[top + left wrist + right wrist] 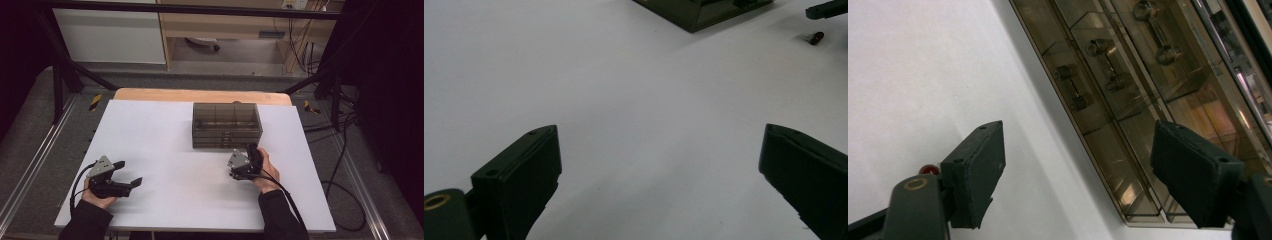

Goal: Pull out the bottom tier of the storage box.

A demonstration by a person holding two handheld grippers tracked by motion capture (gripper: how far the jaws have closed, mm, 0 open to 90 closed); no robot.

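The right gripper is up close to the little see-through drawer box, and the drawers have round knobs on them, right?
Nearly. The right gripper is close to the drawer box, but the drawers carry bar handles, not round knobs. The right gripper view shows them.

High view overhead; 2 tong cameras close, sharing drawer box (226, 125).

A drawer cabinet (227, 125) is set toward the far middle of the table (150, 130). The right gripper (248, 159) is held just before its right front corner; the left gripper (126, 174) is held well apart, near the left edge.
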